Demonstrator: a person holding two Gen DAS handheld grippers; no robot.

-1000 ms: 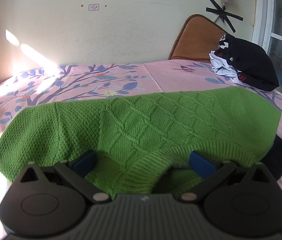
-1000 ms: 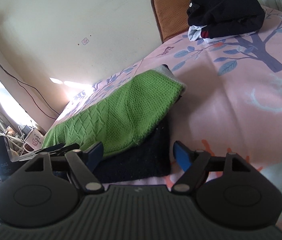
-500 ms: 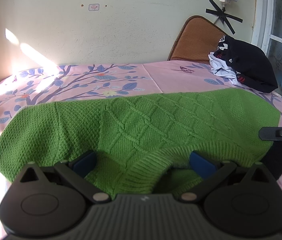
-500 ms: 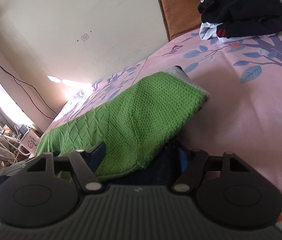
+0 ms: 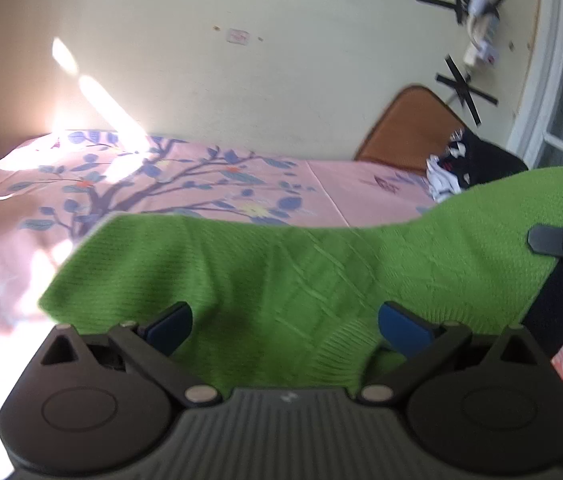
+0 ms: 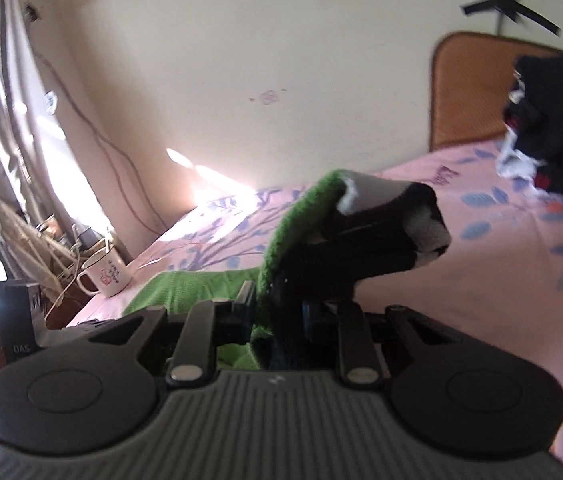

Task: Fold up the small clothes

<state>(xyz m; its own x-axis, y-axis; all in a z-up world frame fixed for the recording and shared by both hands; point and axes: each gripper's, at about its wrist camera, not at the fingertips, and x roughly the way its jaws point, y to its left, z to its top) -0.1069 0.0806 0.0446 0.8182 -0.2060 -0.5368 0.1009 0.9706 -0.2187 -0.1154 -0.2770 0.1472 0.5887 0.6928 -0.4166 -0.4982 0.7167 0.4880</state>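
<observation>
The green sweater (image 5: pixel 301 276) stretches left-to-right across the bed (image 5: pixel 21 248), right end raised. The right hand-held gripper (image 6: pixel 277 316) has just clamped its edge; the left hand-held gripper (image 5: pixel 285 320) stands apart.

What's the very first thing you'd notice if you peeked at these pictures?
The bright green knitted sweater jumps out first, stretched across the pink tree-patterned bedsheet. One end of it is lifted off the bed, pinched together with a black garment in the right gripper, whose jaws have just been closing. Behind it, a pile of dark clothes sits by the brown cushion leaning on the wall.
</observation>
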